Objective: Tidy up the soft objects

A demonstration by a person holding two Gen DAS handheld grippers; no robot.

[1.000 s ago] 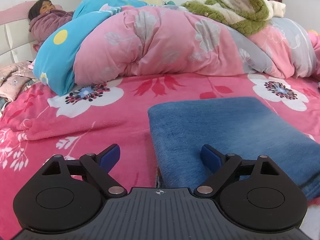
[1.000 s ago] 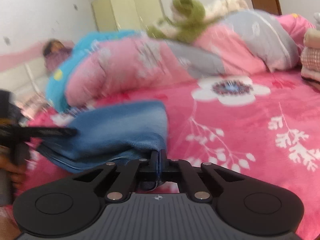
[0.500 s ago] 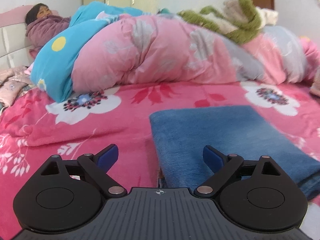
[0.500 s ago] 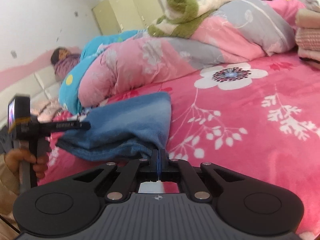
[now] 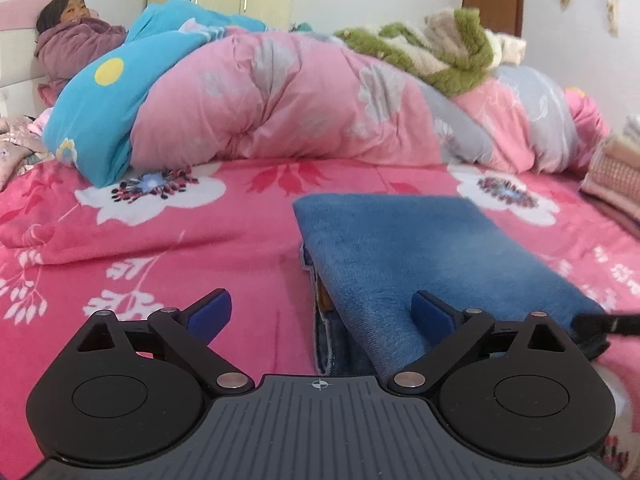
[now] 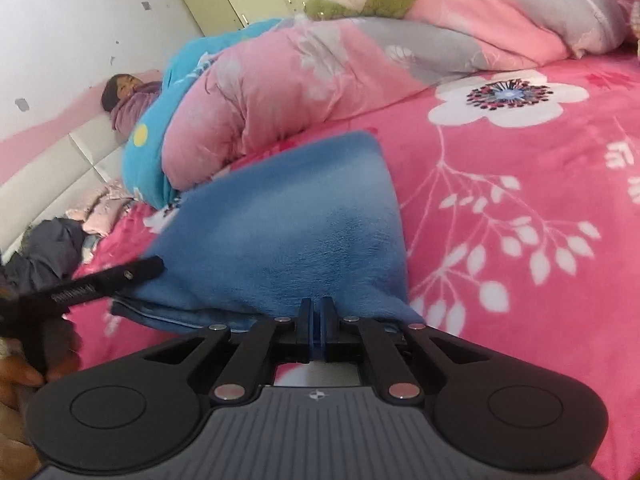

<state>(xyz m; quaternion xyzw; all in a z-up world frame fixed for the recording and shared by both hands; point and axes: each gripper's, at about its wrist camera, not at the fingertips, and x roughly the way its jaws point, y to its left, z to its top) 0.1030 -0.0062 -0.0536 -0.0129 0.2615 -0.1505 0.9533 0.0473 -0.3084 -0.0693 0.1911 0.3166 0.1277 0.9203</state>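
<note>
Right wrist: right tool (image 6: 316,322) clamped on blue towel (image 6: 296,236) near edge, now lifted, pulled nearer; left tool (image 5: 320,312) wide open, empty.

Two low wrist views, shared blue blanket (image 5: 420,248).

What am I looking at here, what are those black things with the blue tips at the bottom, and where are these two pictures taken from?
Those are two hand-held grippers, tools a person carries, one in each hand; no robot is involved. Each carries a camera looking forward along its two blue-tipped fingers, so one picture is from the left tool and one from the right. The left hand-held gripper is open, its fingers spread either side of the near edge of a folded blue blanket. The right hand-held gripper is shut, pinching that blanket's corner. The blanket lies on a bed with a pink flowered sheet. Behind it are a bunched pink and blue quilt and a person resting by the headboard.
</note>
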